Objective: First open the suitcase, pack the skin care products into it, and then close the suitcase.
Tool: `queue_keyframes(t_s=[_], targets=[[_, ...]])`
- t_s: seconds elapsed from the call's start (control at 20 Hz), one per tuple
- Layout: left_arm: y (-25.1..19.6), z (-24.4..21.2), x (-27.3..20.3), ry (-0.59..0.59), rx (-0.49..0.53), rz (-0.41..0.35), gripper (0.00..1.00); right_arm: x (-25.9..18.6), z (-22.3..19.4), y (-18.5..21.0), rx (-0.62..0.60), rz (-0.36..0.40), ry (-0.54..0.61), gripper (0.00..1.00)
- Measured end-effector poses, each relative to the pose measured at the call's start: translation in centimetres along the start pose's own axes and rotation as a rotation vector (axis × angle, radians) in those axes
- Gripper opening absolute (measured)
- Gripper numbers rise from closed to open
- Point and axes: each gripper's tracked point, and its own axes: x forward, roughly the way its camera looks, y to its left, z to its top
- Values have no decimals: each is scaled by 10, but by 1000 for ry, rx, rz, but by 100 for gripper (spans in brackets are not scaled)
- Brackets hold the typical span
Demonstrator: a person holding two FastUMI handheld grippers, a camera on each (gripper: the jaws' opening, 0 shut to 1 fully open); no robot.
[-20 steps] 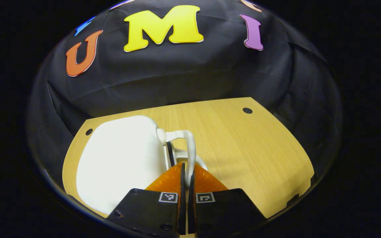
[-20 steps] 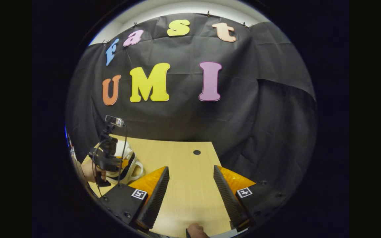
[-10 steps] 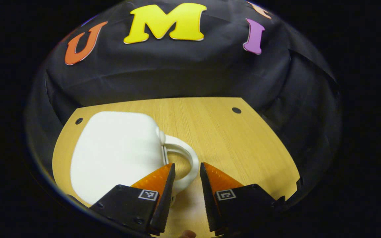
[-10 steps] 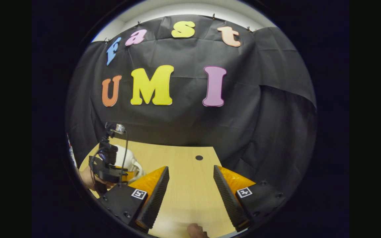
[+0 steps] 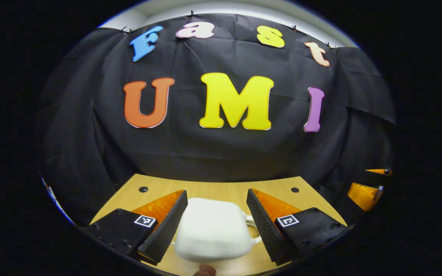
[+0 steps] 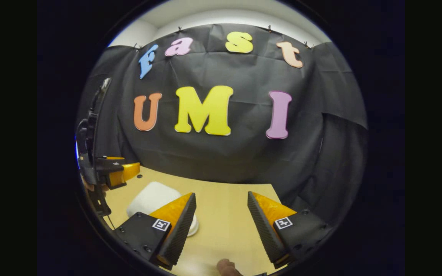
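1. Up close, the left gripper point(image 5: 216, 214) has its fingers spread wide apart and holds nothing; the suitcase point(image 5: 211, 230) lies on the table point(image 5: 209, 189) below the gap between them, apart from both.
2. Likewise, the right gripper point(image 6: 221, 218) is spread apart and empty over bare wood, with the suitcase just beside its left finger point(image 6: 178, 224), which hides the case's near edge.
3. A fingertip point(image 5: 205, 270) shows at the bottom edge of the left gripper view, and another shows in the right gripper view.
4. White, smooth and round-cornered, the suitcase lies flat and closed, its looped handle point(image 5: 252, 230) on the right side.
5. Its contents cannot be seen.
6. Farther out, two dark holes point(image 5: 143, 189) mark the table's far corners, and black cloth point(image 5: 221, 153) hangs behind.
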Motion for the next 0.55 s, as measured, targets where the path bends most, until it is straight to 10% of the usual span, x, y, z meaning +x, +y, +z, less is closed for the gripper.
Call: queue_keyframes(t_s=[0.55], targets=[[48,-4,-12,-34,-98,28,98,29,41,95,-49,101,-73,77]])
